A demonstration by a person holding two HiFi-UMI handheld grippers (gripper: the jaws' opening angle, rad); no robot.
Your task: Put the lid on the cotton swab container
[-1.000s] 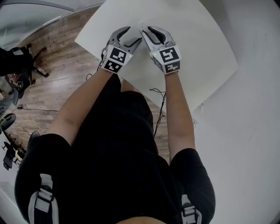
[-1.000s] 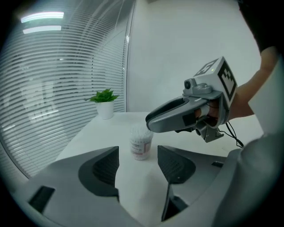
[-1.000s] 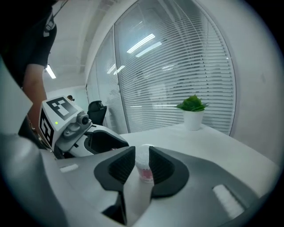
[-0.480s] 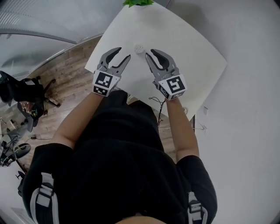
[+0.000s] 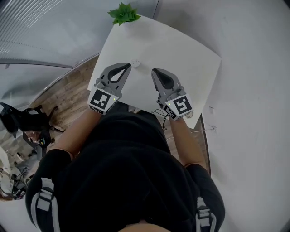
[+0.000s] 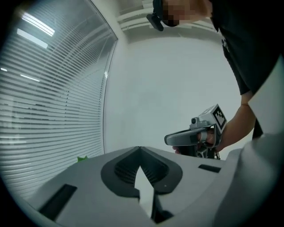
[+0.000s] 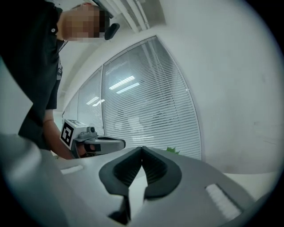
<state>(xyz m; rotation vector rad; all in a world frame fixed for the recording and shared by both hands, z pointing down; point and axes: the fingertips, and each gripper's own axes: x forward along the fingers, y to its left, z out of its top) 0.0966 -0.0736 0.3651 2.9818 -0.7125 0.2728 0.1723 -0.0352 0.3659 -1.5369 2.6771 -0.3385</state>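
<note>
In the head view, the cotton swab container (image 5: 135,63) sits alone on the white table (image 5: 186,54). It is at upper centre of the frame, just beyond and between the two gripper tips, and neither touches it. It looks like one closed white piece, so I'd judge the lid on and little left to do, though it's too small to be sure. The left gripper (image 5: 127,66) and right gripper (image 5: 155,71) are held clear on either side. A plant (image 5: 124,12) stands at the table's top corner, and bare tabletop stretches to the right.

In the left gripper view, its jaws have just closed and the tips meet on nothing. There are blinds (image 6: 44,111) at the left and a blank wall (image 6: 177,88) ahead.

In the right gripper view, its jaws have just clamped together too, and they are empty. Only open air lies in front of them.
</note>
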